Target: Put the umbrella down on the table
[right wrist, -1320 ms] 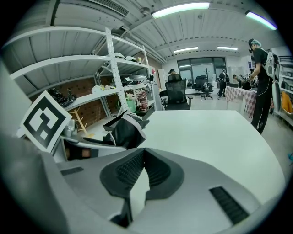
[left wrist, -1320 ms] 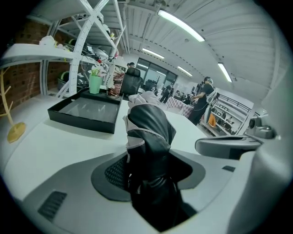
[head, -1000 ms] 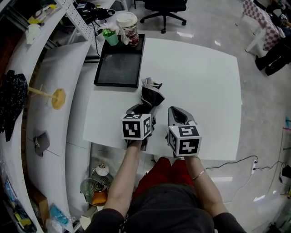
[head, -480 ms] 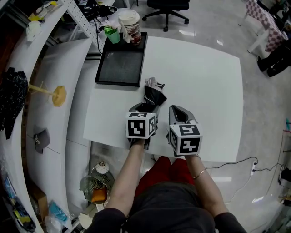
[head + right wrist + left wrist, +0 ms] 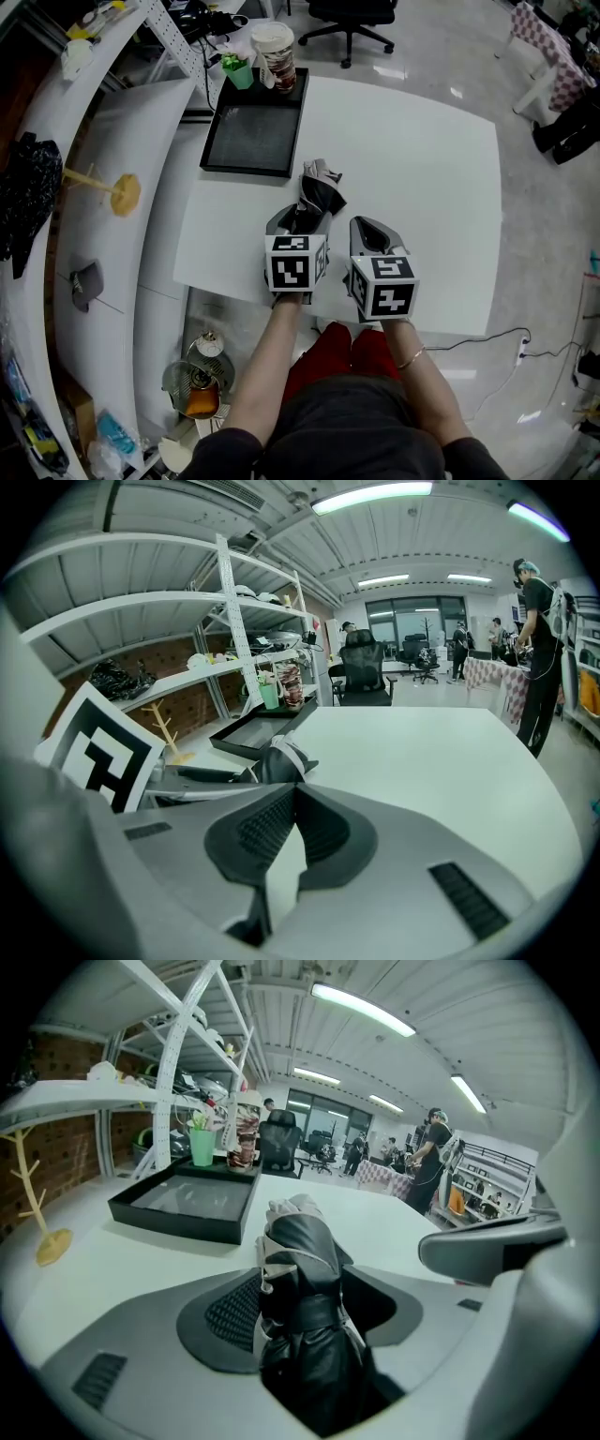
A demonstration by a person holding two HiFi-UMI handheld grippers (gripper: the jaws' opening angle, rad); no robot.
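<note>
A folded black and grey umbrella (image 5: 316, 195) lies on the white table (image 5: 422, 159), pointing away from me toward the tray. My left gripper (image 5: 298, 223) is around its near end. In the left gripper view the umbrella (image 5: 298, 1265) fills most of the gap, and the jaws are opening with a dark gap showing beside the right pad (image 5: 380, 1302). My right gripper (image 5: 367, 231) rests just to the right, shut with nothing in it. In the right gripper view its fingertips (image 5: 292, 794) meet, and the umbrella (image 5: 279, 759) shows at the left.
A black tray (image 5: 251, 141) sits on the table's far left, with a tall cup (image 5: 274, 49) and a green cup (image 5: 236, 73) at its far end. A white shelf with a wooden stand (image 5: 111, 192) runs along the left. An office chair (image 5: 352, 17) stands beyond the table.
My left gripper has shifted slightly toward the right gripper, still around the umbrella's near end. The right gripper has kept still.
</note>
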